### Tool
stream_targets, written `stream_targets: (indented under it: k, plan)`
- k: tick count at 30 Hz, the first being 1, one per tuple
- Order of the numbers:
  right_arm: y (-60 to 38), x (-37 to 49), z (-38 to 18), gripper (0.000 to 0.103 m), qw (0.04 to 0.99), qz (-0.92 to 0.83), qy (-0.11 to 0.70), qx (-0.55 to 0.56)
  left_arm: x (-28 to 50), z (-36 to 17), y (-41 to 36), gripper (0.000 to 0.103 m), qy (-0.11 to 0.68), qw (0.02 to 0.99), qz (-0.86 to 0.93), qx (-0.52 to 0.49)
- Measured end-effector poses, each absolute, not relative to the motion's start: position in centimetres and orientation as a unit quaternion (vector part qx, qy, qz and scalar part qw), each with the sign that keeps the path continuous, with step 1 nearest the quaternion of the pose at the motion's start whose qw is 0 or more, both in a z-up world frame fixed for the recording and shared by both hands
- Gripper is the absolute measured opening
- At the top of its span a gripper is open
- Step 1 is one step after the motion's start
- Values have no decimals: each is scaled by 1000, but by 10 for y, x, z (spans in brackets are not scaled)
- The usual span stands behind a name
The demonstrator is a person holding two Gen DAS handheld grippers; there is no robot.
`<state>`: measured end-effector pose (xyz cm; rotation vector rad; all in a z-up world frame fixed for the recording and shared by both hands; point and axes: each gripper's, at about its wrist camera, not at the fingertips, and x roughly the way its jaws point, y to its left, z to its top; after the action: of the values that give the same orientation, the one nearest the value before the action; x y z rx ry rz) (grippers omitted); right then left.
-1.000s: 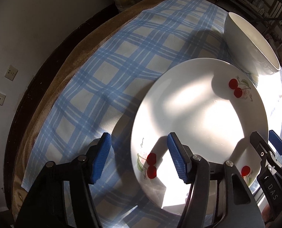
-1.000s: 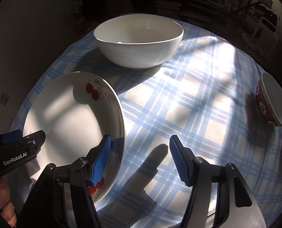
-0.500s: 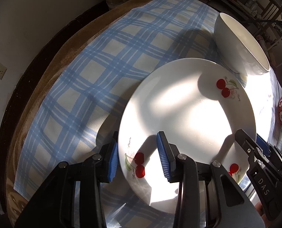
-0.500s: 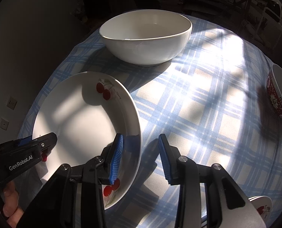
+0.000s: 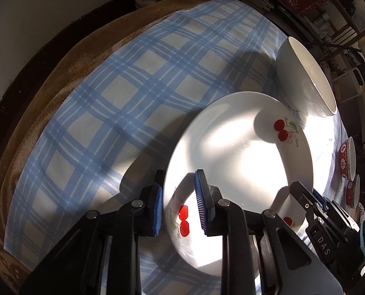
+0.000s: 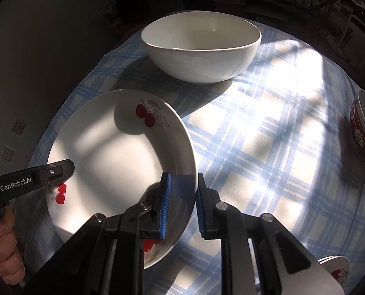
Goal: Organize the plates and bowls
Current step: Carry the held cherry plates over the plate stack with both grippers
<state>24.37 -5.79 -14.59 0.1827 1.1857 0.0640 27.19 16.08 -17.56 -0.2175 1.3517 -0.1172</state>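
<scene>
Glossy glazed plate (image 5: 241, 162) on matt woven checked cloth (image 5: 104, 113)

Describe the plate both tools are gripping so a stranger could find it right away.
On the blue checked cloth, look just in front of the big white bowl. The plate is wide and white, its rim pinched between the pads of the left tool and right tool. Red cherry prints mark it; the bowl is plain.

The left gripper (image 5: 178, 206) and right gripper (image 6: 181, 206) were both nearly closed, fingers straddling opposite rims of one plate (image 5: 239, 162).
</scene>
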Motion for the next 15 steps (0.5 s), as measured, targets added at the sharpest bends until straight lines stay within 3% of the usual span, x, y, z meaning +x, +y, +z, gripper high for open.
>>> stream_targets:
  k: [15]
  plan:
    - [-104, 202, -131, 16, 819, 43, 552, 150, 246, -141, 124, 21, 609, 781, -124, -64]
